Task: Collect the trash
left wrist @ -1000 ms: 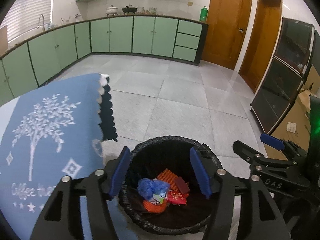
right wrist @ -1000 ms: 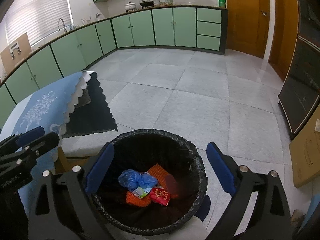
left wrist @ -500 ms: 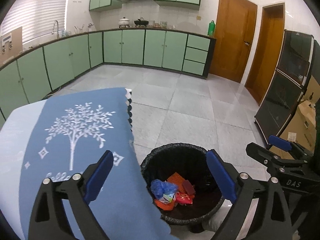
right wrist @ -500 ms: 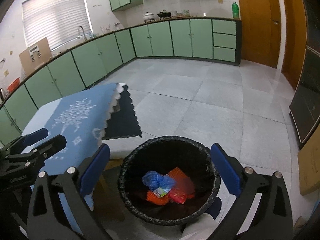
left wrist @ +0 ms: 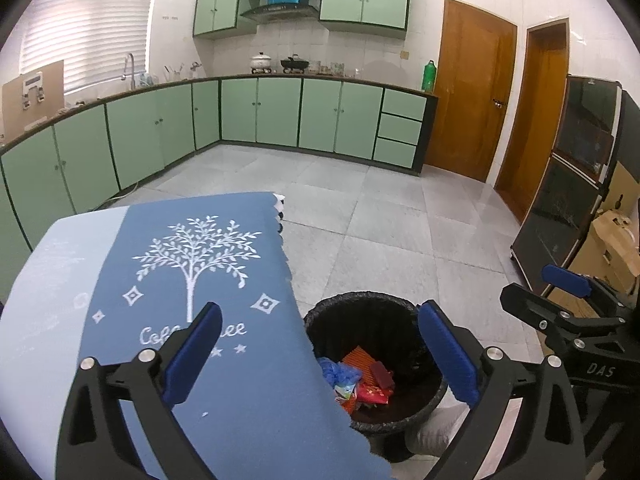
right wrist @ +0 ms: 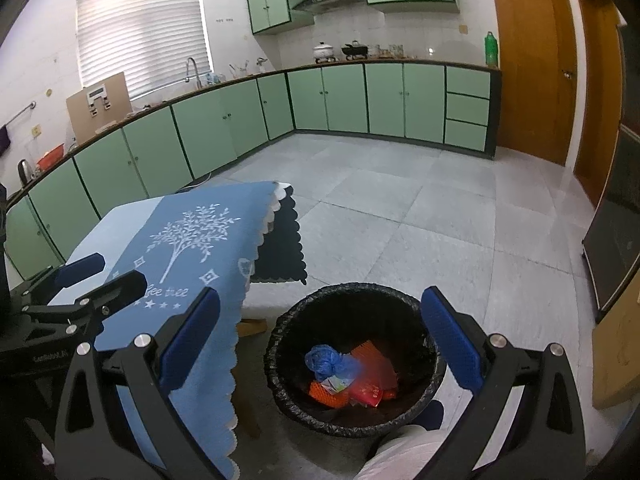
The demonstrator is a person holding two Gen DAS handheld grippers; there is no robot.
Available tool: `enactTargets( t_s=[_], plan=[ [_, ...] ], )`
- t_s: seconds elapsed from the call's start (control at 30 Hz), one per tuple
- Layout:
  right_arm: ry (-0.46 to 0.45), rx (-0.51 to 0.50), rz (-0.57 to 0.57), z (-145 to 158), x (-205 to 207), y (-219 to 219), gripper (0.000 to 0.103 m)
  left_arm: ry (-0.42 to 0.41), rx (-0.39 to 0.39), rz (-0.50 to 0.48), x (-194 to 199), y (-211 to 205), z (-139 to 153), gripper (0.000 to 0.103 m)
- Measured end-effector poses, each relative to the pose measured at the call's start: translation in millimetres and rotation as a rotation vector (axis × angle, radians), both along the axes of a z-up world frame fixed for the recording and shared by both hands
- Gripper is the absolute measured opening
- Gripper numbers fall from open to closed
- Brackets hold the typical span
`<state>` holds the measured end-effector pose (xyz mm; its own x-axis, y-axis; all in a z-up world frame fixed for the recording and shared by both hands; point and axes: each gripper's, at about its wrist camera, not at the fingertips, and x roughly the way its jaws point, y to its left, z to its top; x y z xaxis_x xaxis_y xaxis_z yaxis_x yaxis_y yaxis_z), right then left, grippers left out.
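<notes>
A black-lined trash bin [left wrist: 362, 304] [right wrist: 352, 292] stands on the floor by the table. Inside lie a blue crumpled bag [right wrist: 326, 362], red and orange wrappers [right wrist: 370, 386] [left wrist: 370, 392]. My left gripper [left wrist: 320, 356] is open and empty, held above the table edge and the bin. My right gripper [right wrist: 320, 346] is open and empty, above the bin. The right gripper also shows at the right of the left wrist view [left wrist: 560, 300]; the left one shows at the left of the right wrist view [right wrist: 88, 280].
A table with a blue tree-print cloth [left wrist: 192, 264] [right wrist: 188, 240] stands left of the bin. Green kitchen cabinets [left wrist: 280, 112] line the far walls. A dark glass cabinet [left wrist: 568, 200] and cardboard boxes [left wrist: 616, 232] stand at the right. Grey tiled floor [right wrist: 440, 220] lies beyond.
Both grippers have risen and drawn back from the bin; the left one has opened wide and moved left over the tablecloth. The trash in the bin has not moved.
</notes>
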<state>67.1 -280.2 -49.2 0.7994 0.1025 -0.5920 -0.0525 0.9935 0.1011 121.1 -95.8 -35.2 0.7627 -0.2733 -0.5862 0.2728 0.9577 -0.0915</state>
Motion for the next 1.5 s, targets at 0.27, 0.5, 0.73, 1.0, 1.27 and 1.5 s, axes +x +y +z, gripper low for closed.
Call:
enactTargets(
  t_s=[0.27, 0.5, 0.73, 1.0, 1.27, 1.5],
  plan=[
    [-0.024, -0.007, 0.026, 11, -14, 11, 0.098, -0.020, 0.008, 0.021, -17, 11, 8, 0.097],
    [-0.035, -0.011, 0.036, 14, -21, 17, 0.098, -0.035, 0.007, 0.031, -26, 15, 12, 0.097],
    [-0.041, -0.009, 0.042, 16, -25, 19, 0.098, -0.051, 0.008, 0.037, -32, 16, 17, 0.097],
    [-0.046, -0.015, 0.048, 18, -27, 23, 0.098, -0.061, 0.006, 0.040, -35, 18, 21, 0.097],
    [-0.046, -0.016, 0.056, 18, -26, 27, 0.098, -0.068, 0.009, 0.047, -37, 20, 24, 0.097],
    [-0.048, -0.017, 0.060, 19, -27, 27, 0.098, -0.067, 0.012, 0.049, -36, 20, 24, 0.097]
  ],
)
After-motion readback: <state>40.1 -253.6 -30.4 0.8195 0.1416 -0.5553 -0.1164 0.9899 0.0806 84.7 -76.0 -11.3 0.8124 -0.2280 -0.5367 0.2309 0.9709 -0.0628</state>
